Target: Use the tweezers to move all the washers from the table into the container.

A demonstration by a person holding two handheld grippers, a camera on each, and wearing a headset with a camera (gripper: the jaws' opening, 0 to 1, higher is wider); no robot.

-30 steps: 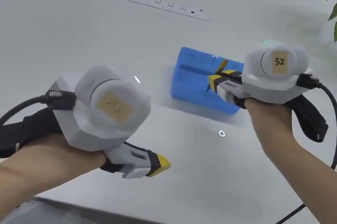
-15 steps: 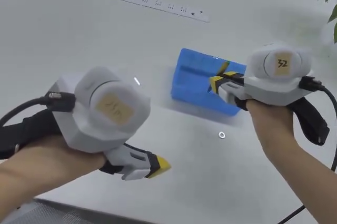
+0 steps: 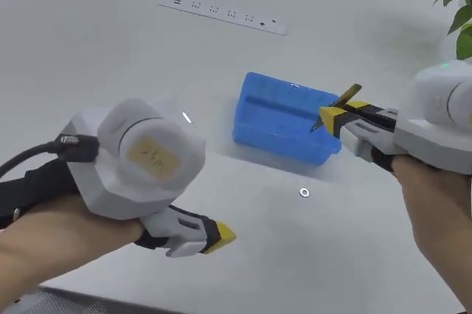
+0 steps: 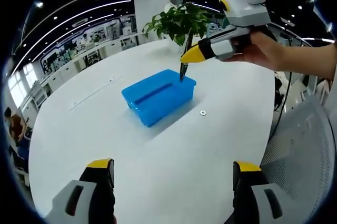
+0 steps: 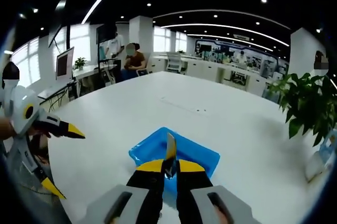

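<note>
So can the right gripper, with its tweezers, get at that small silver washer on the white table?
Probably yes. The small silver washer lies alone on the bare white table, apart from the blue plastic container, with nothing between it and the tweezers held in the right gripper.

White-bodied left claw [image 4: 174, 167] and right claw [image 3: 330, 118], yellow tips, black cable [image 3: 29, 155]

Bright overhead light, soft shadows, fisheye edges
</note>
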